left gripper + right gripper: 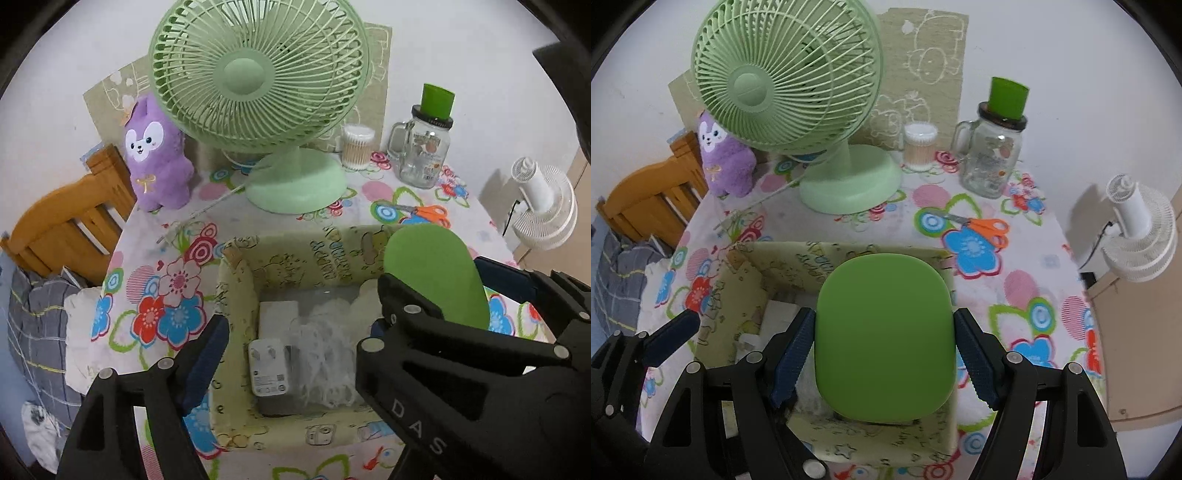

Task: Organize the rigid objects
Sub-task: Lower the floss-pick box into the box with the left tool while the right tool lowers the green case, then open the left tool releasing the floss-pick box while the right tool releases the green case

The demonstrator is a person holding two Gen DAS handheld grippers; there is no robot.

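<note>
Right gripper [884,354] clamps the green pad [884,332] at frame centre, above the storage box [746,280]. Lower it squarely inside the walls — then release. Left gripper [295,332] is spread, empty — keep it clear of the rim.

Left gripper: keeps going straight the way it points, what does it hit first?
Probably the white charger lying in the storage box, or the white mesh beside it. The left gripper is open, tilted down into the box, with nothing between its fingers. Depth is unclear, so which comes first is uncertain.
</note>
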